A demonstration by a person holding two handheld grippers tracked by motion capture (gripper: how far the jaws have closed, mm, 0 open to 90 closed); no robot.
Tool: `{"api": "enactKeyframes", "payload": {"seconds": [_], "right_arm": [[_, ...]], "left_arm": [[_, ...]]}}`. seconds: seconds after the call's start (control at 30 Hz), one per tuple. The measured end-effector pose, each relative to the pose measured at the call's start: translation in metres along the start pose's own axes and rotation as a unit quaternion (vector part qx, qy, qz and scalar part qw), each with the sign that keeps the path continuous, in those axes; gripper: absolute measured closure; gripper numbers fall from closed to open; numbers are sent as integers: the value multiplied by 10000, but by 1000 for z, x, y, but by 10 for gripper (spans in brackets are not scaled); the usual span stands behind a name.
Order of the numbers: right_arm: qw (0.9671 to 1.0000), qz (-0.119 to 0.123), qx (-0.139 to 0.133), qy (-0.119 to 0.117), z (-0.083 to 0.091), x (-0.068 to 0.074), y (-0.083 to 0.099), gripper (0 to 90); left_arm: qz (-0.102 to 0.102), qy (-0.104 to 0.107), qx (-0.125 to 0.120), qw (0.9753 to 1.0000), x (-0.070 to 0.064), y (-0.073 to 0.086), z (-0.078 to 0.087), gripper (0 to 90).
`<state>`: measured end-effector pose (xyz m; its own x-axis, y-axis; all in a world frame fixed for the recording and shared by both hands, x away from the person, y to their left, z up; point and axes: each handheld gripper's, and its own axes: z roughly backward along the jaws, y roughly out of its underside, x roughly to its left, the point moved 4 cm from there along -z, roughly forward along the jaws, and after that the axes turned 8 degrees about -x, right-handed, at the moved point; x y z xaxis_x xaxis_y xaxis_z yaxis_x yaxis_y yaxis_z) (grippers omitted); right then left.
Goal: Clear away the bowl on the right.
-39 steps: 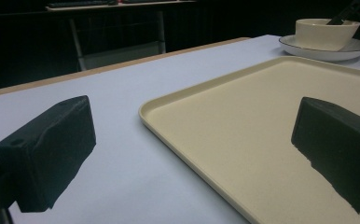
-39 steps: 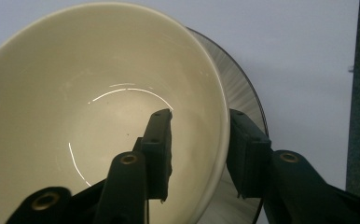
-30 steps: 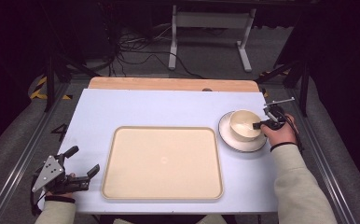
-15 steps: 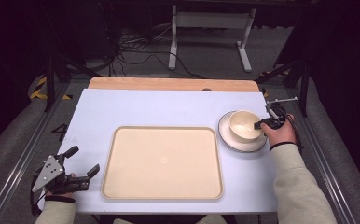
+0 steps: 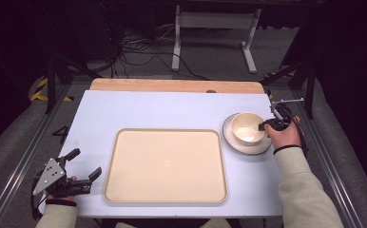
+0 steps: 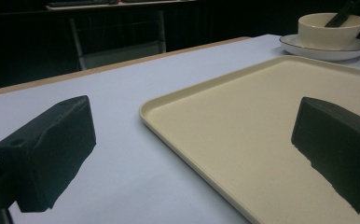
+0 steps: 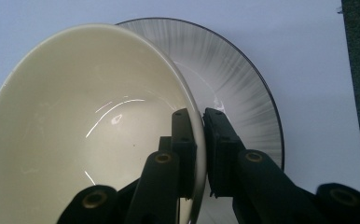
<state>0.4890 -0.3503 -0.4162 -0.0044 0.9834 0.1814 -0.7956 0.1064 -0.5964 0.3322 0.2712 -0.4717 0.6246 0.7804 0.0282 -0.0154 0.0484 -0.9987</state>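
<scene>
A cream bowl (image 5: 245,128) (image 7: 89,116) stands on a white plate (image 5: 256,148) (image 7: 243,84) with a dark rim, at the table's right side. My right gripper (image 5: 262,126) (image 7: 200,116) is shut on the bowl's right rim, one jaw inside and one outside. A large cream tray (image 5: 165,164) (image 6: 271,121) lies in the middle, with nothing on it. My left gripper (image 5: 86,162) (image 6: 192,154) stands open just left of the tray's near left corner and holds nothing. Bowl (image 6: 329,30) and plate (image 6: 327,49) appear far off in the left gripper view.
The pale blue tabletop (image 5: 148,111) has bare room behind and left of the tray. A wooden strip (image 5: 172,85) runs along its far edge. Metal rails (image 5: 24,152) flank both sides, and a stand with cables (image 5: 210,33) sits on the floor beyond.
My right hand has edged slightly left, still clamped on the bowl's rim. The left gripper has not moved.
</scene>
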Motion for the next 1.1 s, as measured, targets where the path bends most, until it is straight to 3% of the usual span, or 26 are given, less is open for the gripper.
{"api": "enactKeyframes", "payload": {"seconds": [0.27, 0.87, 1.1], "right_arm": [[9997, -183, -87, -132, 13, 7, -6, 830], [9990, -215, -170, -359, 42, 23, -14, 829], [9988, -111, -163, -449, 52, 34, -15, 828]], "left_arm": [[5, -1, -11, 10000, 0, 0, 0, 2], [-4, 1, 7, 10000, 0, 0, 0, 2], [-13, -2, -5, 10000, 0, 0, 0, 2]]}}
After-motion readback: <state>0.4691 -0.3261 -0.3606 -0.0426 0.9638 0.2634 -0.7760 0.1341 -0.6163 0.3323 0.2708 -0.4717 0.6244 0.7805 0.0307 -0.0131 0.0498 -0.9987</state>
